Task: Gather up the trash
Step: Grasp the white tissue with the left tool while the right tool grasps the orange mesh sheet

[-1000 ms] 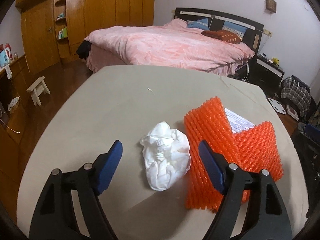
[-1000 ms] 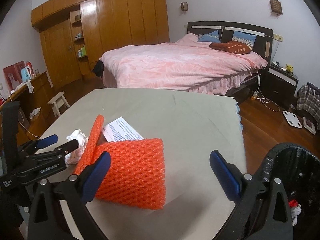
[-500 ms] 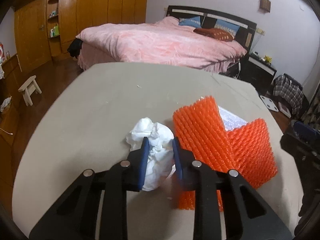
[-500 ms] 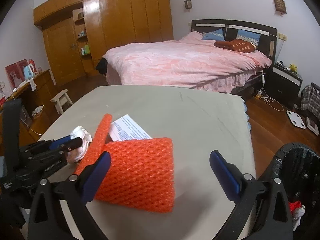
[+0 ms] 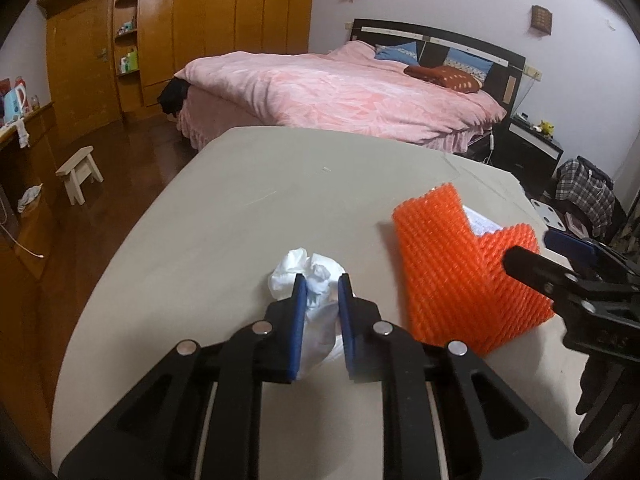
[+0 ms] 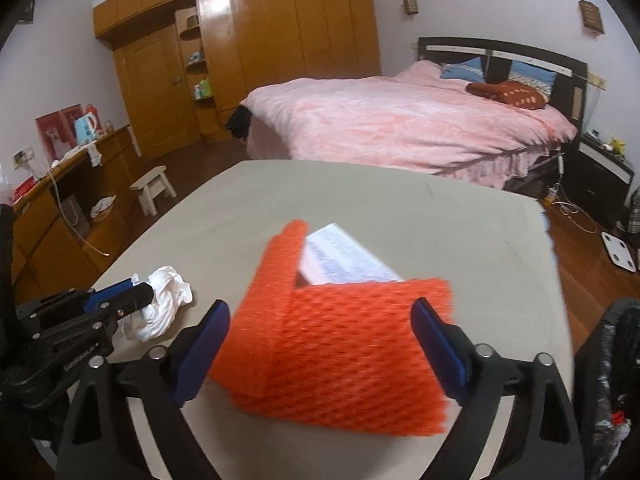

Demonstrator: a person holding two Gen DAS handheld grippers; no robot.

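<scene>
Two tongs busy: left gripper point(image 5: 322, 285) clenched on crumpled tissue point(image 5: 316, 276) between its pads, lift straight; right gripper point(image 6: 320, 320) spread astride orange foam net point(image 6: 340, 344), seemingly untouched, so centre before squeezing.

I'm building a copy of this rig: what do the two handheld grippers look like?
Both match. The left gripper and right gripper have black plastic linkage arms with triangular cutouts, silver round pivot pins and flat blue finger pads. The left one's side carries small white lettering, unreadable. No cables or sleeves show.
</scene>
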